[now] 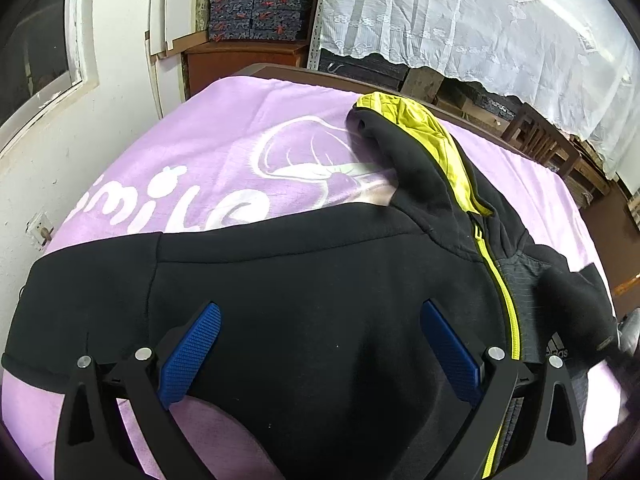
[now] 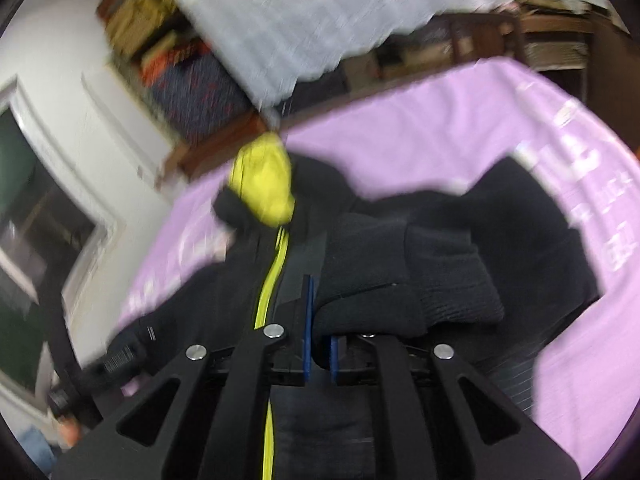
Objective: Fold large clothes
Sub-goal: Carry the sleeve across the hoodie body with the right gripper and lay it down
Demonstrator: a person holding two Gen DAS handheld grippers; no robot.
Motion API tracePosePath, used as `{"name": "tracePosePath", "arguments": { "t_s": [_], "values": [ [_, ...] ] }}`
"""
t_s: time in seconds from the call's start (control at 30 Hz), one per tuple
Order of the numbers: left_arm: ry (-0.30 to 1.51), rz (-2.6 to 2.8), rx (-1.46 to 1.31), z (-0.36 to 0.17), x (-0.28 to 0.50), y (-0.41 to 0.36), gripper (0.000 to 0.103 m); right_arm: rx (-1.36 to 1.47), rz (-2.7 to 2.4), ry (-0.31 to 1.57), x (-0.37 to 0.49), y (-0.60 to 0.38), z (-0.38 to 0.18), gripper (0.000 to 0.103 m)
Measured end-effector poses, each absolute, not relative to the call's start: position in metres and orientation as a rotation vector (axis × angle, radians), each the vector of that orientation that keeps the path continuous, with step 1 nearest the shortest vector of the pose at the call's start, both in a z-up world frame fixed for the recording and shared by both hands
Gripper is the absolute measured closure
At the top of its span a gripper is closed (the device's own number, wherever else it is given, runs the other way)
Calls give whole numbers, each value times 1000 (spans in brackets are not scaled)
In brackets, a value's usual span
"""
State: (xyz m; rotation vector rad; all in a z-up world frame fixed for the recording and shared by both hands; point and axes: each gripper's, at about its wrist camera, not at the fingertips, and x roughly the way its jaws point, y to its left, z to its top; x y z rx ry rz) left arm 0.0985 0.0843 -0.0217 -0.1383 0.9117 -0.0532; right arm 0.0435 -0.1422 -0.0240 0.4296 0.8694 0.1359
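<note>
— Where the lilac blanket [image 1: 248, 128] runs out at the far side, what borders it?

— A dark wooden bed edge [image 1: 280, 69], then a white lace curtain [image 1: 460, 12] and stacked patterned boxes [image 1: 260, 0]. A white wall [image 1: 120, 92] lies close on the left. Bare blanket stays free beyond the hood and to its left.

— And the garment?

— A black hoodie [image 1: 304, 280] lies front up on the blanket, its yellow zipper [image 1: 506, 304] running toward the yellow-lined hood [image 1: 420, 128] at the far end.

— The tongs?

— Left gripper [image 1: 320, 344] hangs released, its blue pads spread wide over the chest panel, nothing between them. Right gripper [image 2: 319, 328] is clenched on a fold of black fabric, apparently the sleeve [image 2: 400, 276], which bunches over the right-hand pad, just right of the zipper.

— Anything unclear?

— The right wrist view is smeared by motion, so the sleeve cuff [image 2: 460, 284] is only roughly readable. The hoodie's hem is cut off below both views, behind the gripper frames.
</note>
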Motion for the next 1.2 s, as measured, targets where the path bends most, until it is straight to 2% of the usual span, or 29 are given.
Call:
{"name": "tracePosePath", "arguments": {
  "t_s": [0.03, 0.07, 0.13, 0.17, 0.2, 0.23, 0.27, 0.5, 0.57, 0.67, 0.9, 1.1, 1.17, 1.2],
  "values": [
    [909, -56, -132, -21, 98, 83, 3, 418, 137, 905, 45, -138, -32, 90],
    [906, -59, -125, -21, 98, 82, 3, 404, 137, 945, 44, -133, -40, 82],
    [897, -64, -104, -20, 96, 78, 3, 392, 153, 964, 37, -136, -46, 79],
    [892, -64, -92, -20, 95, 76, 3, 390, 167, 967, 32, -138, -44, 74],
    [888, -63, -79, -20, 94, 74, 3, 397, 185, 974, 27, -143, -42, 67],
    [882, -63, -61, -20, 93, 71, 3, 418, 212, 971, 17, -150, -38, 51],
    [878, -66, -48, -20, 92, 68, 3, 431, 230, 957, 6, -157, -33, 44],
    [813, -145, 83, -16, 68, 34, 3, 439, 148, 788, -48, -225, 1, 45],
    [780, -191, 126, -11, 55, 14, 3, 438, 64, 742, -51, -249, 8, 59],
    [780, -311, 198, -8, 38, -27, 3, 497, 10, 720, -41, -276, 10, 69],
    [771, -411, 461, -39, 15, -111, 3, 662, -9, 636, -13, -317, -4, 69],
    [768, -395, 473, -48, 35, -130, 3, 561, -44, 655, -6, -310, -17, 69],
    [773, -403, 451, -48, 45, -134, 10, 551, -34, 646, -7, -309, -15, 69],
    [775, -407, 451, -49, 48, -136, 21, 561, -25, 640, -7, -310, -14, 69]
  ]
}}
